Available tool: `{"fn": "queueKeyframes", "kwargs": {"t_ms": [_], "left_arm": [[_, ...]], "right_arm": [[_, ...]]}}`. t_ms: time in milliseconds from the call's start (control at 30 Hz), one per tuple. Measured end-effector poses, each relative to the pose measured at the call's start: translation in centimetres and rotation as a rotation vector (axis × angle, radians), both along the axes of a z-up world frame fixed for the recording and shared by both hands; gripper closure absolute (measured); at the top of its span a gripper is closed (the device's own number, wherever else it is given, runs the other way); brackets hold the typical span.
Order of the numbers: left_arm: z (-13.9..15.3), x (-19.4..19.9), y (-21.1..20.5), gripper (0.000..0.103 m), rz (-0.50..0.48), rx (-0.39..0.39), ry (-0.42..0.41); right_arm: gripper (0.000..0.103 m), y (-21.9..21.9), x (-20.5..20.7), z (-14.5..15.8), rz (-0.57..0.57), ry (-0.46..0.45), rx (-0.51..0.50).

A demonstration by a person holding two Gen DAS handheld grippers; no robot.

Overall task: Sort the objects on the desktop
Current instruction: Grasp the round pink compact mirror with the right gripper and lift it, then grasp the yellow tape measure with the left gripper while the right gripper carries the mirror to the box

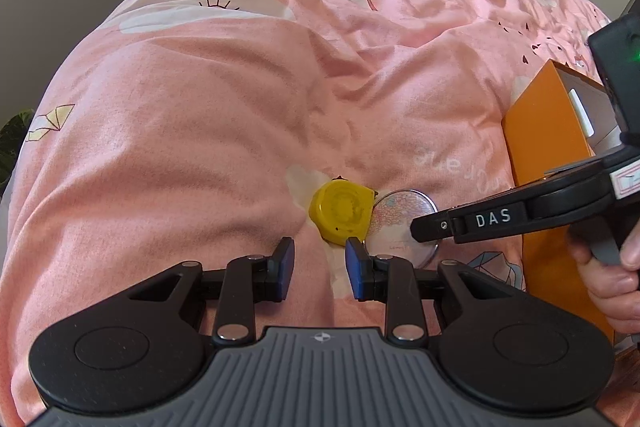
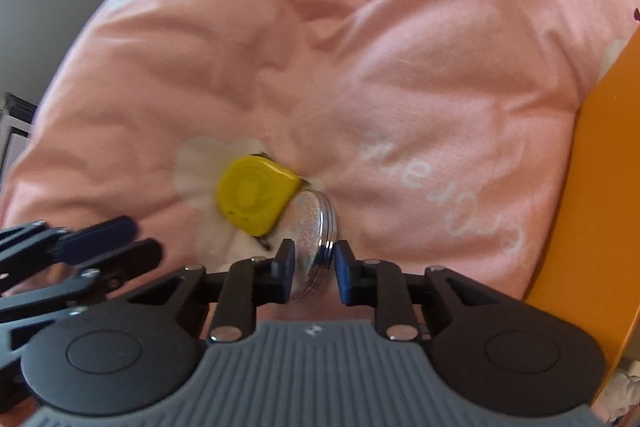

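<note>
A rumpled pink quilt [image 1: 224,115] printed with white clouds and paper cranes covers the whole surface. At its right edge sits an open orange cardboard box [image 1: 544,131]. Near the middle of the quilt lies a yellow plastic tape measure [image 2: 256,193], flat on a white cloud print, touching a round silver metal tin with a glittery lid [image 2: 316,239] — the tin is tipped up on its edge. The right gripper [image 2: 314,273] has its jaws narrowed around the tin's lower rim; whether both pads press on it I cannot tell. The left gripper [image 1: 320,267] hangs just short of the tape measure, jaws narrow with nothing between them. A hand [image 1: 612,275] grips the right tool's handle.
</note>
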State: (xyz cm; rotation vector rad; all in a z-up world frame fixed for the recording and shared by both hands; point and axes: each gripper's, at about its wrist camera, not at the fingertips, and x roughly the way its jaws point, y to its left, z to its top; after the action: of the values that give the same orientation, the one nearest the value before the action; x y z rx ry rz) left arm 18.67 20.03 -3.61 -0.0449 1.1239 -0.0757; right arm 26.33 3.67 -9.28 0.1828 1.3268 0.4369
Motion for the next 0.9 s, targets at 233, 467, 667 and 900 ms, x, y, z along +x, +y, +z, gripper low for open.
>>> {"fn": "queueKeyframes", "kwargs": {"t_ms": [233, 467, 667, 900], "left_arm": [[0.1, 0.0, -0.2, 0.071, -0.003, 0.005, 0.004], [0.1, 0.8, -1.1, 0.07, -0.043, -0.007, -0.018], [-1.5, 3.2, -2.2, 0.055, -0.053, -0.006, 0.023], [-4.8, 5.8, -2.5, 0.053, -0.007, 0.06, 0.099]], "right_arm": [[0.081, 1.3, 0.7, -1.4, -0.015, 0.027, 0.054], [0.089, -0.6, 0.0, 0.7, -0.029, -0.07, 0.035], [0.089, -4.3, -1.6, 5.0, -0.046, -0.187, 0.044], [0.089, -8.9, -4.7, 9.0, -0.068, -0.282, 0.087]]}}
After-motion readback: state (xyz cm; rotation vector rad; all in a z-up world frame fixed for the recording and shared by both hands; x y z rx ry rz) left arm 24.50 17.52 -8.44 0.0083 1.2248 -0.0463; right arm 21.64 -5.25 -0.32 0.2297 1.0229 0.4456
